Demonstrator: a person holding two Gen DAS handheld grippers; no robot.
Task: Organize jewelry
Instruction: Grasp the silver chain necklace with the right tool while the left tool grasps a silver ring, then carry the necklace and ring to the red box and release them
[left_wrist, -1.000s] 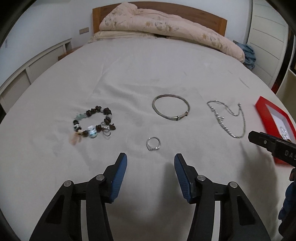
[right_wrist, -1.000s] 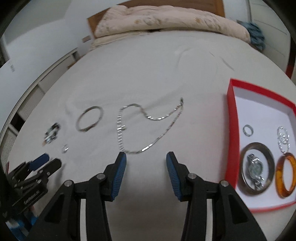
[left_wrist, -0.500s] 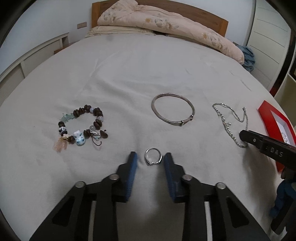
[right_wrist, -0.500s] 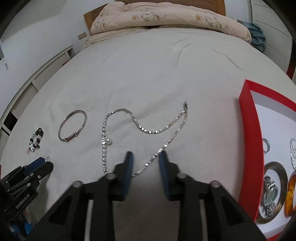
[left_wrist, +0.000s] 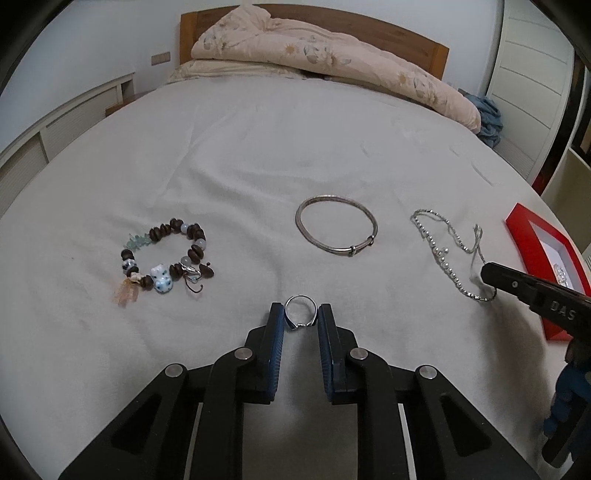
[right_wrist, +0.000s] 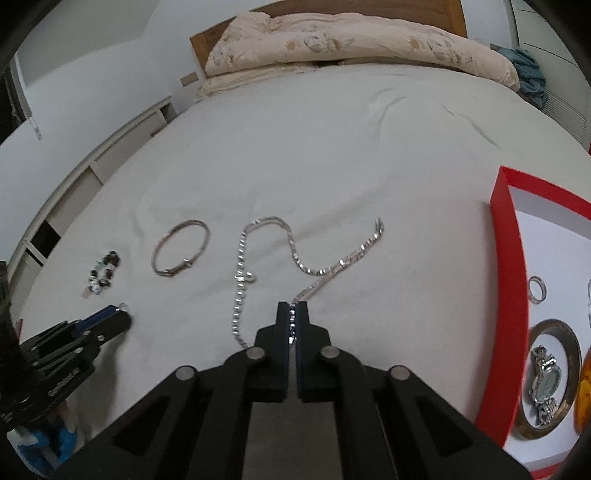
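On a wide white bed (left_wrist: 295, 155) — quilt (left_wrist: 332, 59) heaped at the far headboard — the left hand-held gripper (left_wrist: 301, 319) pinches a ring (left_wrist: 301, 312); the right hand-held gripper (right_wrist: 293, 314) grips the chain (right_wrist: 295, 251) beside a red box (right_wrist: 506, 258) at right.

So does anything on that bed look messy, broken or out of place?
Nothing looks broken. The silver chain necklace lies in loose kinks rather than a neat loop, with the right hand-held gripper shut on one stretch of it. The beaded bracelet, bangle and ring lie loose outside the red box.
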